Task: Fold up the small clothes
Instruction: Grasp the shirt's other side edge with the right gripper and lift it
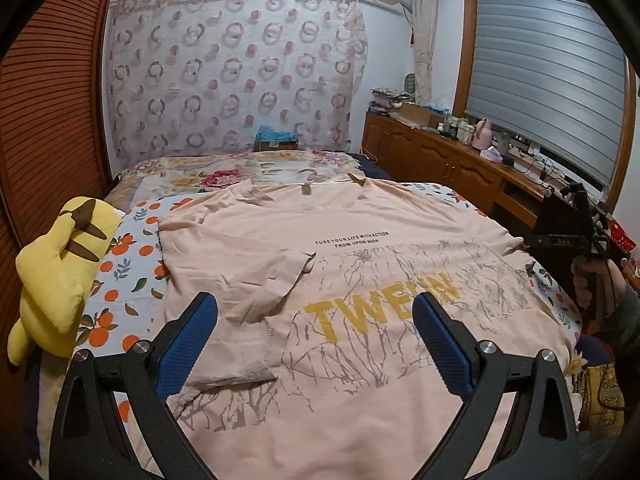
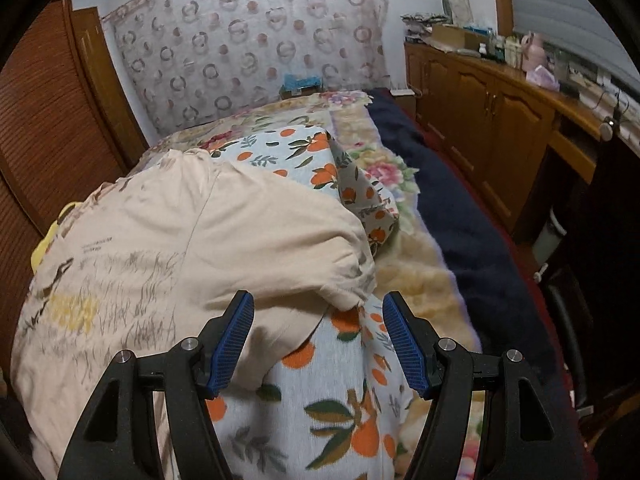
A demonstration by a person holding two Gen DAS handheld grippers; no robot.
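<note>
1. the left gripper (image 1: 316, 320) hung above the pink t-shirt (image 1: 360, 280), its blue pads (image 1: 188, 344) spread wide apart with nothing between them.
2. the right gripper (image 2: 318, 340) was likewise released, jaws apart, just off the t-shirt's right sleeve (image 2: 348, 280), over the orange-print sheet (image 2: 340, 400); no cloth was pinched.
3. the t-shirt lay face up on that sheet, collar toward the far wall, its yellow lettering (image 1: 380, 304) and grey branch print showing.
4. the t-shirt's left sleeve (image 1: 260, 280) was folded inward onto the chest.
5. a yellow plush toy (image 1: 60, 272) sat just beside the t-shirt's left edge.
6. beyond the t-shirt's collar lay a floral blanket (image 1: 224, 172).
7. a wooden cabinet (image 1: 440, 160) stood well apart from the t-shirt, on its right.
</note>
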